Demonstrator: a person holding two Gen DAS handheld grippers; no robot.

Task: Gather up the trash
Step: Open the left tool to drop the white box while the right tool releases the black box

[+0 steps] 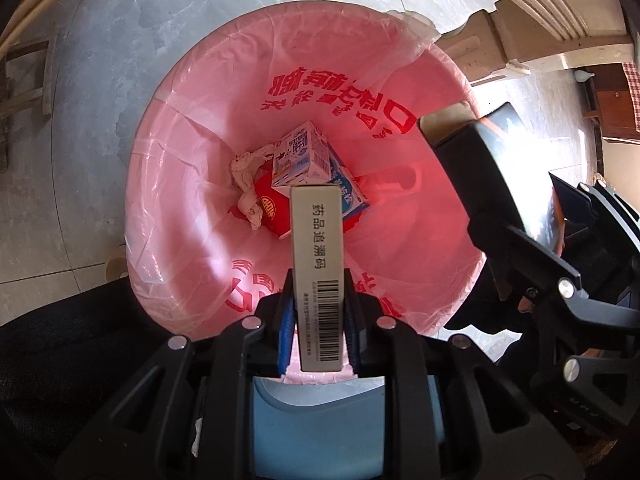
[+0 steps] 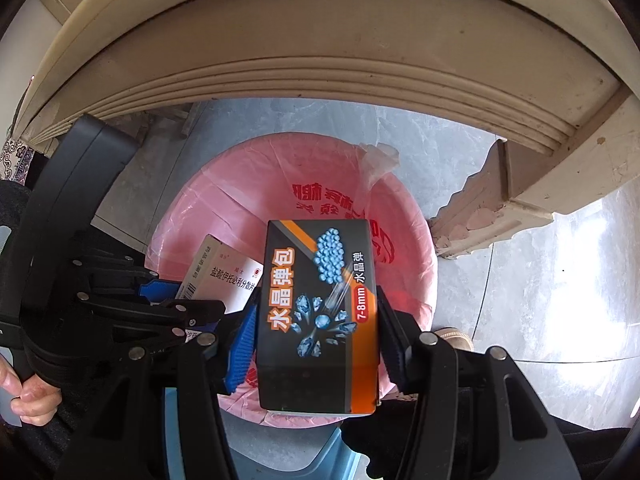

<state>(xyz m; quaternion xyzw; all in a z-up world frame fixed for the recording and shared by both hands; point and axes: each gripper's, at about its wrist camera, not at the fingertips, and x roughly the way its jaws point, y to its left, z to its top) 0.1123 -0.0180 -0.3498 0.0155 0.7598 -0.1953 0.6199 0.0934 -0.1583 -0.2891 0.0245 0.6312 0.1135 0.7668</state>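
two boxes held over the lined bin

left gripper (image 1: pixel 318 312): jaws closed on a white medicine box (image 1: pixel 317 264), which stood on edge, barcode up, pointing to 12 o'clock over the bin (image 1: pixel 168 184).
right gripper (image 2: pixel 316 344): jaws closed on both sides of a black box (image 2: pixel 320 312) with orange trim, above the bin's 6 o'clock rim; in the left view it sat at 3 o'clock.
bin contents: milk carton (image 1: pixel 302 156), crumpled tissue (image 1: pixel 246 184) at its 9 o'clock, red packet (image 1: pixel 274 208) beneath.
surroundings: pink bag (image 2: pixel 240 184) lining the bin; grey tile floor (image 2: pixel 560 280); cream table (image 2: pixel 320 40) at 12 o'clock.
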